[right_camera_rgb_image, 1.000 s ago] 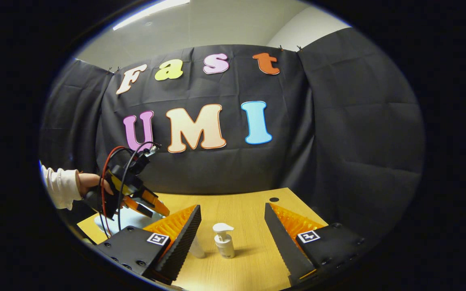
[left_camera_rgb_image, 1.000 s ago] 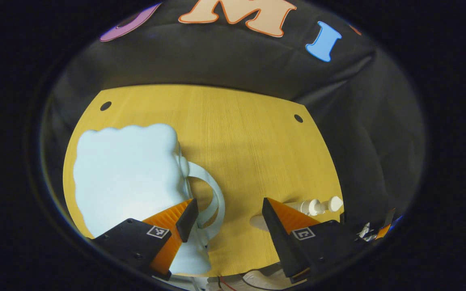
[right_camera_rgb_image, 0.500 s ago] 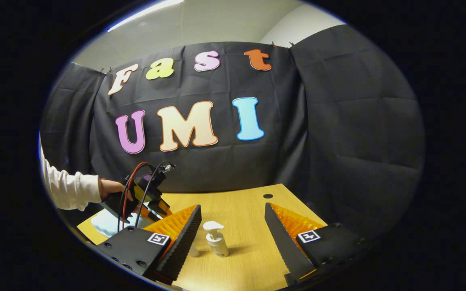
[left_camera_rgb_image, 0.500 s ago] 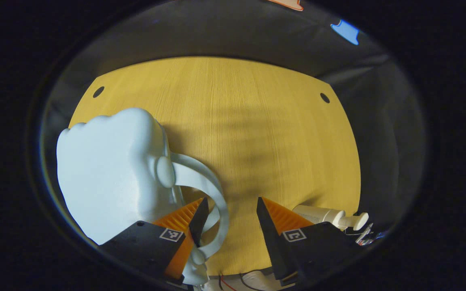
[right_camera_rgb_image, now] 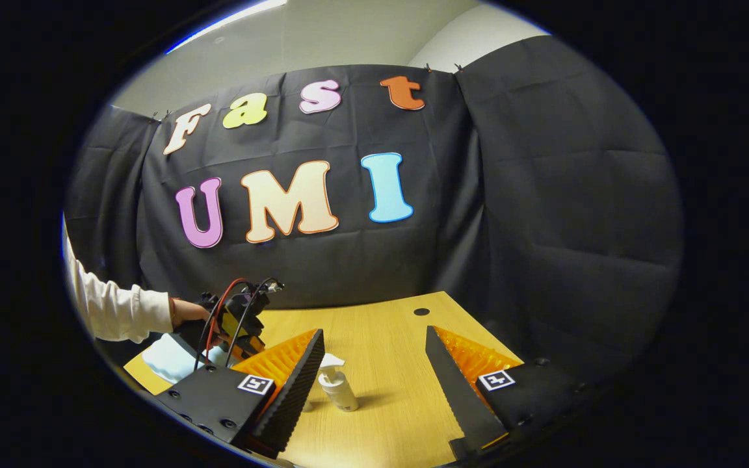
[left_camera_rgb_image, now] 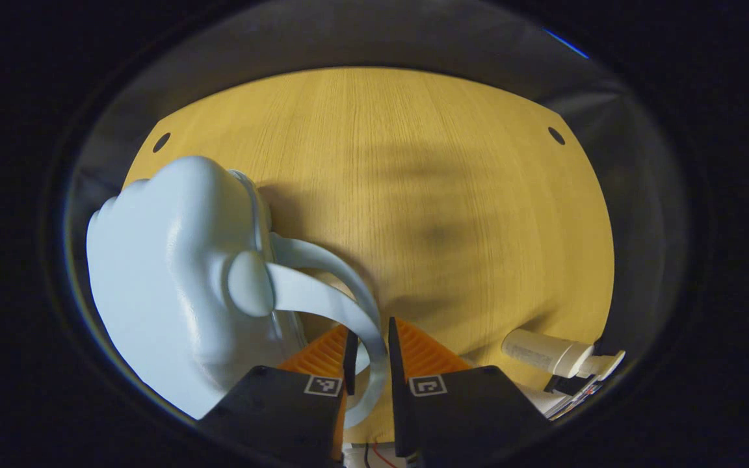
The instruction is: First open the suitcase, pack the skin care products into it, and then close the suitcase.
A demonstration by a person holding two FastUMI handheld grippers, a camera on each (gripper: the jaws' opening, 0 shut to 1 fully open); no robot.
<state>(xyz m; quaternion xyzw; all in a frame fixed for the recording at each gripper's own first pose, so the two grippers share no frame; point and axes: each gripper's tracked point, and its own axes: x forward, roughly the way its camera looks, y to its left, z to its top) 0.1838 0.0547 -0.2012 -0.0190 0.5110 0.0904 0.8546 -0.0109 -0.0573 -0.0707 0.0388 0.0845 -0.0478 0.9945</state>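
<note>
Suitcase (left_camera_rgb_image: 166,286): pale blue moulded case, lid down, on the left part of the wooden table (left_camera_rgb_image: 426,162); in the right gripper view it showed as a pale patch at the table's left edge. Not yet opened.

Handle (left_camera_rgb_image: 322,299): curved pale band arching off the case's right side toward the near table edge; a second band lay just behind it.

Left gripper (left_camera_rgb_image: 368,364): a second earlier its fingers stood wide, one over the case's edge and one well to the right. They had since drawn in until only a narrow slot remained, with the handle band passing through that slot. Both fingers appeared to press on the band, so the grip read as taken. The same tool was seen in the right gripper view, held low over the case by a hand in a pale sleeve (right_camera_rgb_image: 114,312).

Meaning for task: opening step under way; judged ready for a lift or pull on the handle. Packing and closing remained.

Pump bottle (right_camera_rgb_image: 337,385): white skin care bottle, upright on the table, between and beyond the right gripper's fingers, untouched; in the left gripper view it sat at the lower right edge.

Right gripper (right_camera_rgb_image: 374,383): fingers spread wide, holding nothing, hovering low facing the bottle.
</note>
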